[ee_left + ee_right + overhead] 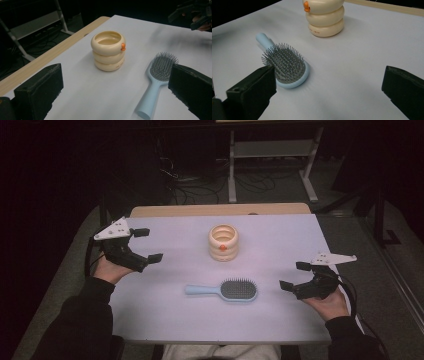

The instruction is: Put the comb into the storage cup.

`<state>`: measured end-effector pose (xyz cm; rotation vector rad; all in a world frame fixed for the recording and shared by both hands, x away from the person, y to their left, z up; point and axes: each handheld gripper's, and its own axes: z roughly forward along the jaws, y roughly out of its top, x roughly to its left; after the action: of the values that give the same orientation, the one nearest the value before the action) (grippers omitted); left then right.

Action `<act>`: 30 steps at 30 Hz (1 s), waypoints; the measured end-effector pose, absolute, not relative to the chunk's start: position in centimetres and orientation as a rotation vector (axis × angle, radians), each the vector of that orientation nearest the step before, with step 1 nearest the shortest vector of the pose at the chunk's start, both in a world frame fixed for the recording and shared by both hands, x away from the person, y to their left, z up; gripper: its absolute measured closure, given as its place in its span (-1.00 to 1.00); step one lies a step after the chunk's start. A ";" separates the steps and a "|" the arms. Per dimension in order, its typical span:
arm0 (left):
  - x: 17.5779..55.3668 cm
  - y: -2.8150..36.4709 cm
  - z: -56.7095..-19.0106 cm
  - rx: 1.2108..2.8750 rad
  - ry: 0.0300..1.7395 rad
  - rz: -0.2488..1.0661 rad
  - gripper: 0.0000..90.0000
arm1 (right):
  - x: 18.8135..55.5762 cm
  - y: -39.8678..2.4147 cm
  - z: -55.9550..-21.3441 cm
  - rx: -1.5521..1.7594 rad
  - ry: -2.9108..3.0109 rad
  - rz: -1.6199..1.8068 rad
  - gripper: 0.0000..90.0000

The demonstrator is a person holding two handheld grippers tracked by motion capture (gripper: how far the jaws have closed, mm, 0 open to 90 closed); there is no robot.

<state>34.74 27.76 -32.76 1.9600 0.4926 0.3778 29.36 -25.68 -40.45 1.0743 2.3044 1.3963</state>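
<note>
A cream ringed cup with a small orange knob stands upright at the middle of the white table. In front of it a light blue hairbrush lies flat, bristles up, its handle toward the left. My left gripper hovers open at the table's left edge, empty, pointing at the cup. My right gripper is open and empty too, just right of the brush head.
A wooden strip runs along the table's far edge. Beyond it are a metal shelf frame and cables on the dark floor. The person's dark sleeves come in at both bottom corners.
</note>
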 end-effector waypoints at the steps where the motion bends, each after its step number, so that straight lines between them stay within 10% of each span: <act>1: 34.8 27.5 -32.7 1.964 0.487 0.374 -1.00 | 29.4 -25.7 -40.4 1.074 2.305 1.397 -1.00; 30: 35.7 21.2 -32.6 2.068 0.346 0.298 -1.00 | 29.2 -25.6 -40.4 1.066 2.309 1.400 -1.00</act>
<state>35.75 21.22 -32.65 2.0680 0.3457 0.2983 29.20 -25.64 -40.38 1.0656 2.3094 1.3998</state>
